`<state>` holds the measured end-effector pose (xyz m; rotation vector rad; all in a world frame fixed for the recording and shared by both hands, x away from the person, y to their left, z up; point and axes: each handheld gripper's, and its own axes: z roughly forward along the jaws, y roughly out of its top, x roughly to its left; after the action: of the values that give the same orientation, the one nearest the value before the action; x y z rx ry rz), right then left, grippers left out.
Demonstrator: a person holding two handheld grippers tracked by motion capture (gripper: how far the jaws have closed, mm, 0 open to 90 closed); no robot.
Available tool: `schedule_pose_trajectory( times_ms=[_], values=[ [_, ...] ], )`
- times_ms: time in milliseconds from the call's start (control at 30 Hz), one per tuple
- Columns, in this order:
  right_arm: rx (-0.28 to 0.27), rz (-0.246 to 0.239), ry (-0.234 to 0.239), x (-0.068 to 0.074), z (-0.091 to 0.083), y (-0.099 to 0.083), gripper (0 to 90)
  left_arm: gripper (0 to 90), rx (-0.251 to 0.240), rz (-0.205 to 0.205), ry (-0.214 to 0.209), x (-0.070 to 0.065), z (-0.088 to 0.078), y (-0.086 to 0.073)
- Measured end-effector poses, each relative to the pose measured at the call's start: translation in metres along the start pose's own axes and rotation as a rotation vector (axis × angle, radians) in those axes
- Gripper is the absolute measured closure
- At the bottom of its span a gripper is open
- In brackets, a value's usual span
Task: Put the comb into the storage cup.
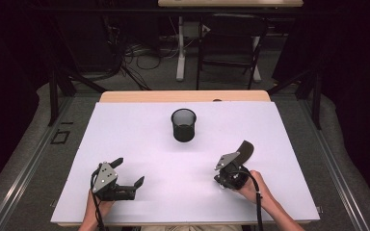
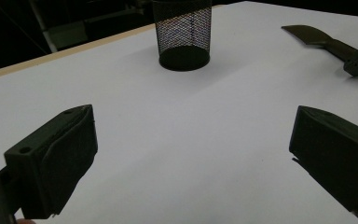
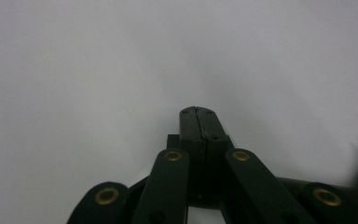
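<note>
Black and flat, the spatula (image 1: 243,150) lies on the white sheet (image 1: 139,139) at the right side of the table, its broad blade pointing far and its handle running near, under the right gripper (image 1: 229,174). In the left gripper view the same spatula (image 2: 314,36) shows at the far right, blade flat on the sheet, handle meeting the other gripper's body. Whether that gripper actually touches the handle, I cannot tell. Its jaws are pressed tight together, pad on pad, with nothing between them, as the right gripper view shows (image 3: 198,114), and they point down at bare sheet. A hand (image 1: 253,185) holds it from the near edge.

Over on the near left, the left gripper (image 1: 127,172) rests low on the sheet with jaws spread wide and nothing between them, well apart from the spatula.

Far of both, about mid-table, stands a black mesh cup (image 1: 183,124), upright and open-topped, also in the left gripper view (image 2: 182,35).
</note>
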<state>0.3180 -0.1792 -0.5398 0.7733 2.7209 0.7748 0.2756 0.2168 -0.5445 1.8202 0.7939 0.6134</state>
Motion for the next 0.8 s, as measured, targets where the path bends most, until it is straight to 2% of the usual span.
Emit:
schedule_pose_trajectory(
  times_ms=[333,700,800],
  values=[
    [0.017,-0.005,0.003,0.001,-0.005,-0.003,90.0,1.1,0.002,0.001,0.003,0.0,0.0,0.0],
    [0.028,0.032,-0.009,0.004,-0.015,-0.023,90.0,1.1,0.005,0.005,0.004,0.0,0.0,0.0],
    [0.03,0.027,-0.018,0.002,-0.017,-0.024,90.0,1.1,0.004,0.004,0.004,0.0,0.0,0.0]
  ],
)
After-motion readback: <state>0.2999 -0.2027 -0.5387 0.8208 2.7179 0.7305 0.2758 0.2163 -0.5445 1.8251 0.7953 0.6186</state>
